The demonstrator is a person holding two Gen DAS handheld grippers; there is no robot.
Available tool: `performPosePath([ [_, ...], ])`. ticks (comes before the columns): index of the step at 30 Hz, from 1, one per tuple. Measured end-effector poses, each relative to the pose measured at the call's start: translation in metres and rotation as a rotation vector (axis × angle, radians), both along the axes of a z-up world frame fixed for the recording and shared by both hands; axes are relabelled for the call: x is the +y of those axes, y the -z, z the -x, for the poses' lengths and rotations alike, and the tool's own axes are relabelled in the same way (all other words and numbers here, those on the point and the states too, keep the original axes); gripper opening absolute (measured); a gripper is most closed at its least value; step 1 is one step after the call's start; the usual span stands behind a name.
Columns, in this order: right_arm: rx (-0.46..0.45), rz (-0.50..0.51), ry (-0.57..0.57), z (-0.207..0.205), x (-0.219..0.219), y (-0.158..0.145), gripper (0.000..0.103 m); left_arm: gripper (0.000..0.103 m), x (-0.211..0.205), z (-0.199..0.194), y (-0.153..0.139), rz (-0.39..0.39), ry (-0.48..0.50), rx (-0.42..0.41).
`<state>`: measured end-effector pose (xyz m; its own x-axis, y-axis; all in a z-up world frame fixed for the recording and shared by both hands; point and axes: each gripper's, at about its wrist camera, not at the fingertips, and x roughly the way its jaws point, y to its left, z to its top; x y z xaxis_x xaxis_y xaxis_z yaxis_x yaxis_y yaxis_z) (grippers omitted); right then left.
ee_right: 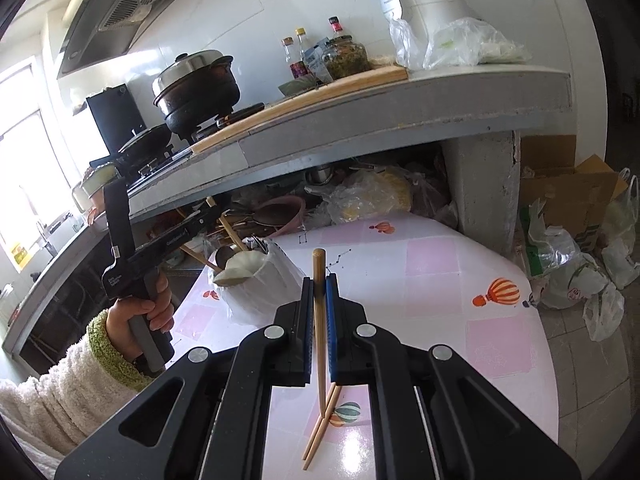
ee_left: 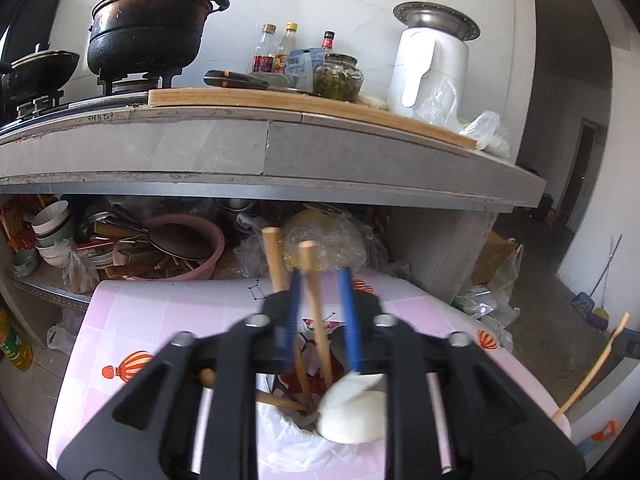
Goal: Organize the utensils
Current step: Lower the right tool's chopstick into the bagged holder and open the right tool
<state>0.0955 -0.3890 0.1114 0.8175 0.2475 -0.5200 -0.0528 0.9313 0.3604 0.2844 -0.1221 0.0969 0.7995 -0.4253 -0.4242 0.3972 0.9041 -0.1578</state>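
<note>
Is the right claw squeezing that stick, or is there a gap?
Touching. The right wrist view shows the right claw shut on the chopstick, both pads pressed against it.

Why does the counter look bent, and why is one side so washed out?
Both views: a fisheye lens bows the counter. Right wrist view: window glare bleaches the left edge. Left wrist view: the near left gripper is out of focus; the chopstick between its fingers looks smeared.

White tiled wall (ee_left: 360,8); grey counter (ee_left: 240,148); perhaps a bright window (ee_right: 24,128).
</note>
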Motion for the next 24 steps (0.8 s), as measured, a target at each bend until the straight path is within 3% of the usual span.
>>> performPosePath([
  [2, -0.024, 0.011, -0.006, -0.001, 0.003, -0.012, 0.006, 0.034, 0.004, 0.007, -0.006, 0.012, 0.004, -0.018],
  [5, -0.076, 0.033, -0.028, -0.007, 0.01, -0.037, 0.006, 0.05, 0.015, 0.025, -0.017, 0.02, -0.021, -0.072],
  [11, -0.208, 0.065, -0.104, -0.031, 0.039, -0.098, 0.006, 0.055, 0.074, 0.059, -0.026, 0.148, -0.094, -0.076],
  [14, -0.264, 0.066, -0.151, -0.05, 0.057, -0.125, 0.006, 0.057, 0.109, 0.083, -0.018, 0.176, -0.162, -0.079],
  [18, -0.298, 0.078, -0.207, -0.083, 0.086, -0.148, 0.006, 0.061, 0.148, 0.111, 0.005, 0.15, -0.236, -0.062],
  [24, -0.259, 0.154, -0.227, -0.132, 0.128, -0.137, 0.006, 0.062, 0.192, 0.137, 0.046, 0.111, -0.333, 0.03],
])
